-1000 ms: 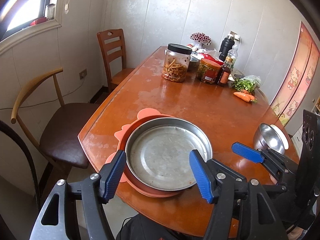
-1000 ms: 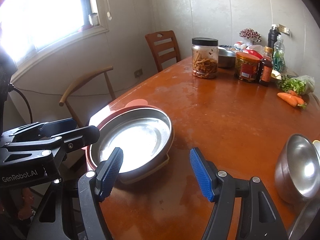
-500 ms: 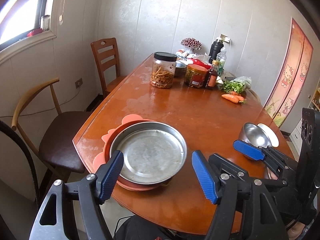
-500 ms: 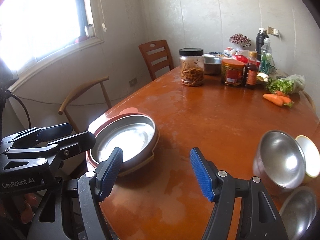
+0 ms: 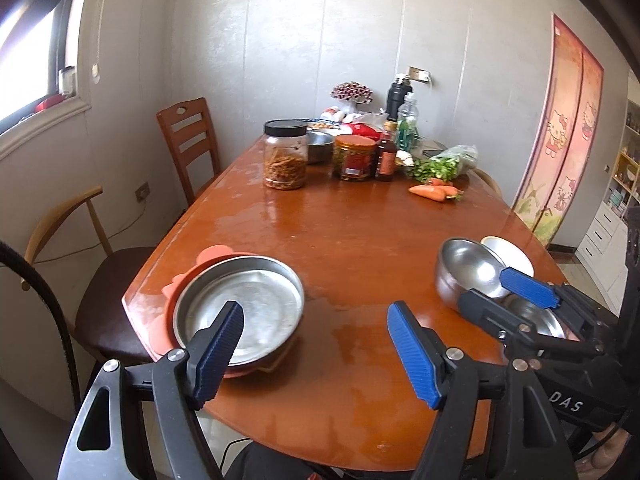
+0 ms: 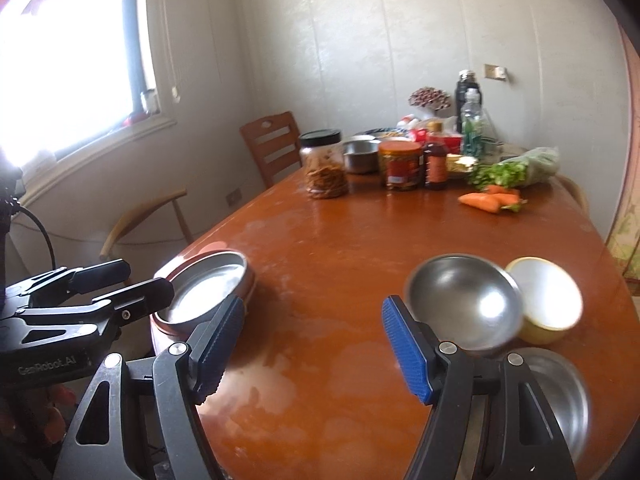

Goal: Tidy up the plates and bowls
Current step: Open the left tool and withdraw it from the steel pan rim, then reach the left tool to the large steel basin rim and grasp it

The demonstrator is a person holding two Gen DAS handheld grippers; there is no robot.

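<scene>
On the brown surface (image 5: 340, 240), steel bowls (image 6: 464, 300) are judged light, stiff, slippery, best pinched at the rim; both hand-held grippers, left hand-held gripper (image 5: 316, 354) and right hand-held gripper (image 6: 312, 350), are held apart, empty, the left's jaws just widened.

Daylight from window (image 6: 76, 52) at left, blown out white in right wrist view. Glossy tabletop (image 5: 348, 240) shows pale glare patches. Right view slightly motion-blurred, steel bowl (image 6: 464, 300) smeared. Fisheye bends walls; dark vignette at corners.
</scene>
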